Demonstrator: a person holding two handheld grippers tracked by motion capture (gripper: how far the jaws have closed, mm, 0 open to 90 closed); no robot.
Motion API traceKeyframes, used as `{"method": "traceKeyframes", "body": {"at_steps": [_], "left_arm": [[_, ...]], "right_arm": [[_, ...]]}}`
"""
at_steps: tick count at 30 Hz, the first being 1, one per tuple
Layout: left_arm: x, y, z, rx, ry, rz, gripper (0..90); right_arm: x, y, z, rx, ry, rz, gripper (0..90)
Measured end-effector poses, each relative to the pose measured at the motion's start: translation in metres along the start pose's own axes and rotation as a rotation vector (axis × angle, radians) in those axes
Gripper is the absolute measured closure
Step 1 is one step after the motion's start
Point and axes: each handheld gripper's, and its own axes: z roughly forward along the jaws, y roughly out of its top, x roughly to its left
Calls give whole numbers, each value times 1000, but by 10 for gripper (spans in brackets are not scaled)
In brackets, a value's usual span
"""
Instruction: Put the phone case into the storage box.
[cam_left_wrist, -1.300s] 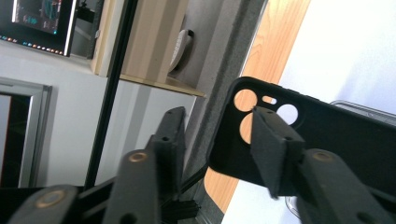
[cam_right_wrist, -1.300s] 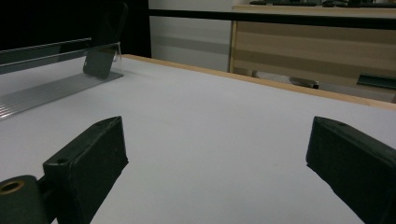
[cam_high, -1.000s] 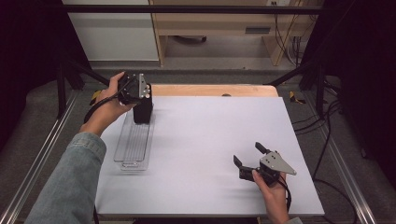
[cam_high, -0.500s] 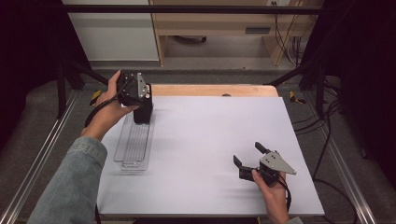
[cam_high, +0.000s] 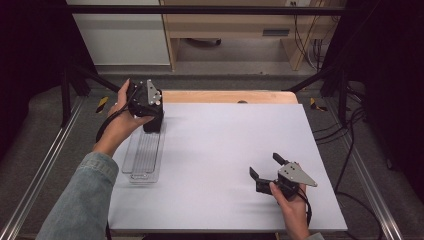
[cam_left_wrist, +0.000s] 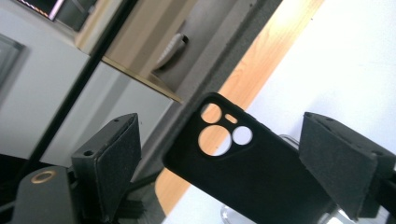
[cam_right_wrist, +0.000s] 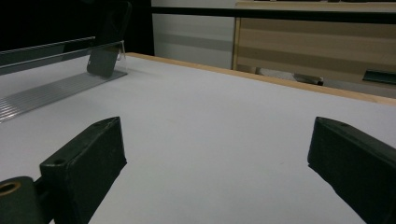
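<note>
I am holding my left claw (cam_high: 150, 116) at the far left corner of the desk (cam_high: 225, 150), over the far end of the clear slotted rack (cam_high: 142, 157). Its jaws have just been opening, and in the left gripper view they are now standing wide, with daylight on both sides of the black phone case (cam_left_wrist: 252, 172). The case is sitting between the pads (cam_left_wrist: 114, 161) without either pad pressing on it. In the right gripper view the case (cam_right_wrist: 106, 55) is standing on its edge in the far end of the rack (cam_right_wrist: 42, 100), leaning slightly and resting there with nothing gripping it.

I am reading this as the release: the case is placed in the rack and I am letting go of it. What is left for this hand, as I judge it, is backing the claw away without knocking the case over, since the pads are flanking it closely.

My right claw (cam_high: 264, 167) is resting low at the near right of the desk, well apart from the rack. Its jaws are spread and nothing is lying between them.

Counting what I am working with: one phone case, with three round-edged camera cutouts near its top corner; one clear rack; two claws, both gaping and neither one gripping anything. I am seeing no other loose item on the white surface of the desk.
</note>
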Motion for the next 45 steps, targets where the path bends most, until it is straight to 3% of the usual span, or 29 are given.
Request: {"method": "traceKeyframes", "body": {"at_steps": [5, 7, 27, 36, 38, 41, 45], "left_arm": [[-5, 3, 0, -11, -25, -6, 104], [-6, 4, -1, -19, -16, 8, 105], [-12, 2, -12, -89, -45, -76, 92], [-14, -1, -15, -116, -88, -148, 90], [-15, -1, -16, -136, -112, -200, 90], [-14, -1, -18, -152, -126, -237, 90], [-13, -1, -22, -192, -149, -334, 87]], "right_arm": [[0, 0, 0, 1, 0, 5, 42], [0, 0, 0, 4, -2, 6, 42], [0, 0, 0, 6, -6, -7, 46], [0, -1, 1, 8, -4, -1, 45], [0, -1, 1, 8, -5, 0, 45], [-1, -1, 1, 7, -1, 2, 46], [-1, -1, 1, 4, 3, 0, 46]]}}
